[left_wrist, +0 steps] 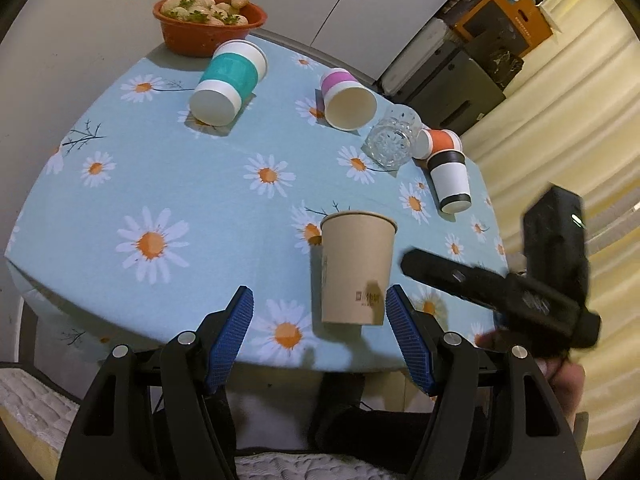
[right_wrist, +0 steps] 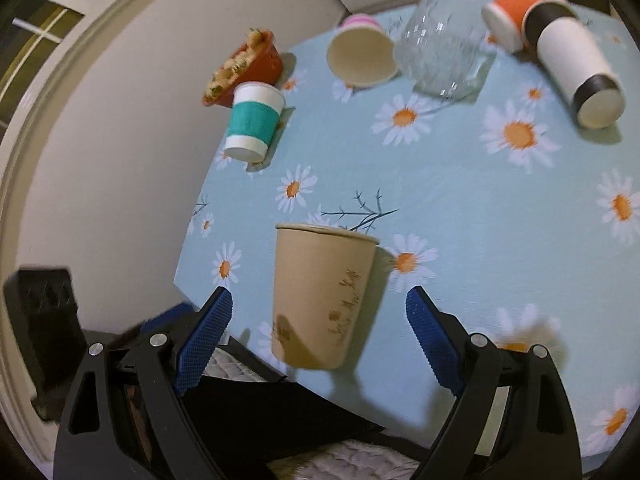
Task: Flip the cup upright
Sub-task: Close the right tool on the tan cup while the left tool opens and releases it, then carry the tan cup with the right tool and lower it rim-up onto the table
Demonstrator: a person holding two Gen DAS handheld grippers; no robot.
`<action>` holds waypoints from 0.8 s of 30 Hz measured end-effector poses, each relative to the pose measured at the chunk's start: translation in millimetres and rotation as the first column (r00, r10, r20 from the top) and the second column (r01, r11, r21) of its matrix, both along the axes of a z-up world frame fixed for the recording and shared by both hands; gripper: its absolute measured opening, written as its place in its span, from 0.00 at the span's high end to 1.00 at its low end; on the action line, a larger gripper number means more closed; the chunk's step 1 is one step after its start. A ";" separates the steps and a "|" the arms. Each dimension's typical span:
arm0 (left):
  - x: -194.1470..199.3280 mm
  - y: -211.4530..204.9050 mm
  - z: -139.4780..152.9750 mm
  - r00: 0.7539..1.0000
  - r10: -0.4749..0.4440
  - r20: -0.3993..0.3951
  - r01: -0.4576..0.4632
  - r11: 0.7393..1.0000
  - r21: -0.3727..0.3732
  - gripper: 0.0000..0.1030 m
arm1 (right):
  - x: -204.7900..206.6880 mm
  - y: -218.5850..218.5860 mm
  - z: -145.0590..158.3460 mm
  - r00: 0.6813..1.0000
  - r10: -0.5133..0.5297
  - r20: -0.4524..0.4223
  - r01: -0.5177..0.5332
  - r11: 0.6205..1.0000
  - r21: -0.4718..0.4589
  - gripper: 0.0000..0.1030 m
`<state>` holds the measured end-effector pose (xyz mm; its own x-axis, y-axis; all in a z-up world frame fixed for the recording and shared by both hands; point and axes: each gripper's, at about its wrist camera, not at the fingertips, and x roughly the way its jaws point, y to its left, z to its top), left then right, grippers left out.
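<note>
A plain brown paper cup (left_wrist: 357, 268) is standing mouth-up near the front edge of the table (left_wrist: 192, 200), which is wearing a blue daisy cloth. The left gripper (left_wrist: 320, 320) is hanging just in front of it with its blue fingers (left_wrist: 234, 332) spread wide, the right pad close beside the cup's base, gripping nothing. The right gripper (right_wrist: 318, 334) is facing the same cup (right_wrist: 322, 296), fingers also spread on either side without touching. Farther back, a teal-banded cup (left_wrist: 228, 82), a pink-banded cup (left_wrist: 346, 98), a glass (left_wrist: 394, 140), an orange-banded cup (left_wrist: 438, 142) and a black-banded cup (left_wrist: 450, 180) are lying tipped over, beside an orange bowl (left_wrist: 208, 26) of food.
</note>
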<state>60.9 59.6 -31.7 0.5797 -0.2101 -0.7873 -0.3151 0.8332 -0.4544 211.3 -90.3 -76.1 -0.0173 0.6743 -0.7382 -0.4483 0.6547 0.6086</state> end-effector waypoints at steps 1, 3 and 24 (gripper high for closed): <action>-3.4 1.2 0.3 1.000 -0.003 0.007 0.003 1.000 -0.001 0.35 | 1.2 6.2 -2.2 1.000 0.001 -0.015 -0.001 1.000 -0.017 0.15; -8.4 3.1 0.6 1.000 -0.005 0.019 0.006 1.000 -0.004 0.35 | 3.2 15.0 -4.5 0.999 0.001 -0.041 -0.002 0.999 -0.036 0.16; -18.5 9.5 -8.5 0.999 0.034 0.038 -0.034 0.999 0.008 0.35 | 4.1 22.4 1.8 0.999 0.017 0.046 -0.010 0.987 -0.158 0.40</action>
